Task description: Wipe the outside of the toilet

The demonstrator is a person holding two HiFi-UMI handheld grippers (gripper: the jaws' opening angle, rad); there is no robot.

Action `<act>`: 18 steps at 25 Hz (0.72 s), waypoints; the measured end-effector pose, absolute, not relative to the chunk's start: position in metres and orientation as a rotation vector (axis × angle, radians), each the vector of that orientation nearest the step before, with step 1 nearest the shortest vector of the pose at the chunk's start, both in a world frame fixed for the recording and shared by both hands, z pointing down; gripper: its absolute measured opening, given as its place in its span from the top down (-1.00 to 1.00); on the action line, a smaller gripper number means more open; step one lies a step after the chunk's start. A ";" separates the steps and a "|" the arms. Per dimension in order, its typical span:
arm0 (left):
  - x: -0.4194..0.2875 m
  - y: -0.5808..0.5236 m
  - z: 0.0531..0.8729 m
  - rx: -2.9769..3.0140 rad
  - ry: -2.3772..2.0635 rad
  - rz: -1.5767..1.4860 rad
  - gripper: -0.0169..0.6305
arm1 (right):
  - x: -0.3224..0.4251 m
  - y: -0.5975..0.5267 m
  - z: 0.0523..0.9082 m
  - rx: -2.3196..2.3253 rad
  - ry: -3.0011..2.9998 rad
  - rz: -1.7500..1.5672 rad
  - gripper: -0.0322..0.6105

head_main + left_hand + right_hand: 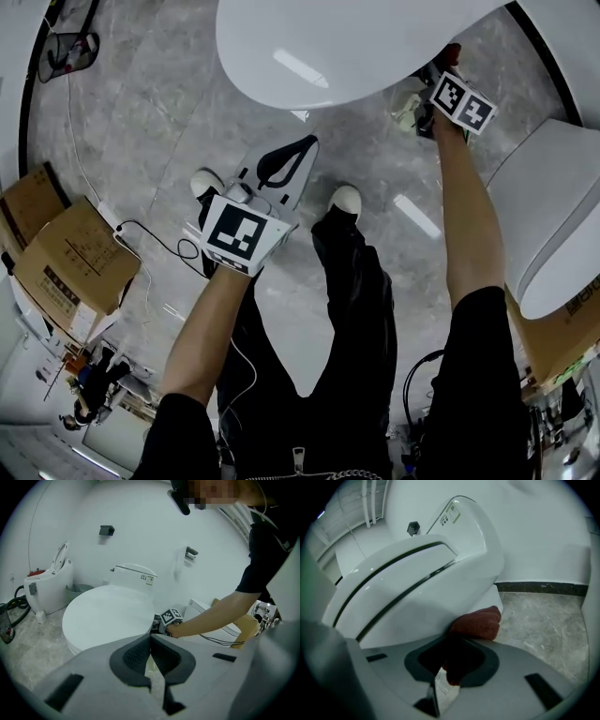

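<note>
The white toilet (337, 47) with its lid down fills the top of the head view; its bowl side (426, 597) looms close in the right gripper view. My right gripper (454, 656) is shut on a dark red cloth (480, 623), which presses against the lower side of the bowl. In the head view that gripper (433, 94) reaches under the toilet's right edge. My left gripper (291, 164) hangs over the floor in front of the toilet, jaws shut with nothing between them; it looks across at the toilet lid (110, 616).
A second white toilet (553, 216) stands at the right, a third one (49, 585) by the far wall. Cardboard boxes (66, 258) and cables lie at the left. My shoes (345, 199) stand on the grey marble floor.
</note>
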State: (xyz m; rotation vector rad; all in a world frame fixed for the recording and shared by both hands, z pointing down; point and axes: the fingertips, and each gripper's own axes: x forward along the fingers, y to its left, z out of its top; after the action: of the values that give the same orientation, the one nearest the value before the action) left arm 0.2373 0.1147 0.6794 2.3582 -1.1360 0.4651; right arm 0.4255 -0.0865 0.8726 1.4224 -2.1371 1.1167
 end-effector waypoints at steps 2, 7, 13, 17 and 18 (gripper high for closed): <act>0.232 0.116 0.682 2.346 -1.151 0.453 0.95 | 0.419 -0.077 0.870 1.402 -2.142 1.107 0.69; 0.215 0.124 0.682 2.324 -1.173 0.430 0.95 | 0.399 -0.043 0.865 1.351 -2.127 1.059 0.69; 0.176 0.136 0.672 2.311 -1.194 0.411 0.95 | 0.357 0.000 0.859 1.327 -2.098 1.042 0.69; 0.149 0.147 0.668 2.303 -1.202 0.409 0.95 | 0.323 0.029 0.859 1.298 -2.090 1.060 0.69; 0.141 0.148 0.667 2.299 -1.208 0.406 0.95 | 0.315 0.035 0.859 1.297 -2.086 1.072 0.69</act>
State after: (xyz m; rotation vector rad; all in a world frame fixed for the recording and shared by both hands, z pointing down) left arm 0.1413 0.1484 0.6672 2.2990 -1.2080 0.4063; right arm 0.3152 0.0348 0.8593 1.2972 -2.0859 1.0719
